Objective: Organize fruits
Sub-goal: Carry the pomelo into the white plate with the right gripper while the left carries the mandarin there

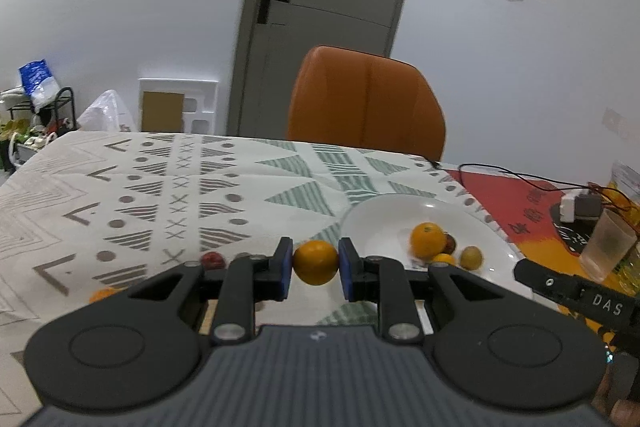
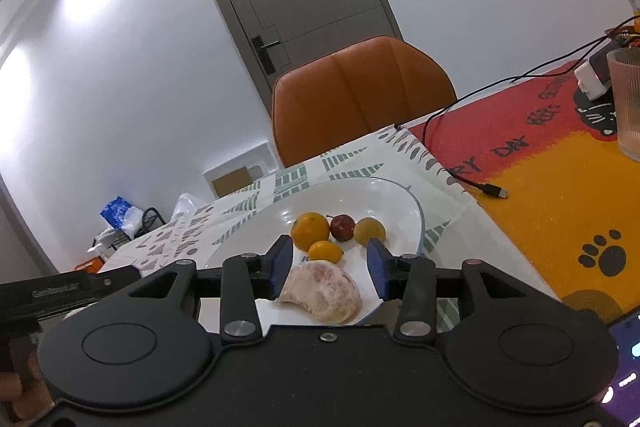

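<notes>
My left gripper (image 1: 316,269) is shut on an orange (image 1: 315,262) and holds it above the patterned tablecloth, left of the white plate (image 1: 384,215). The plate holds an orange (image 1: 427,240), a dark red fruit (image 1: 451,243), a small yellow fruit (image 1: 444,259) and a yellow-green fruit (image 1: 471,257). My right gripper (image 2: 330,269) is open over the plate's (image 2: 360,191) near side, with a peeled pomelo piece (image 2: 322,293) lying between its fingers. The plate's fruits show beyond it: orange (image 2: 310,230), red fruit (image 2: 342,227), yellow-green fruit (image 2: 370,231), small yellow fruit (image 2: 325,251).
A red fruit (image 1: 212,259) and an orange fruit (image 1: 105,294) lie on the cloth to the left. An orange chair (image 1: 366,103) stands behind the table. At right a ribbed glass (image 2: 628,99), a charger (image 2: 592,79) and a black cable (image 2: 492,189) sit on a red-orange mat.
</notes>
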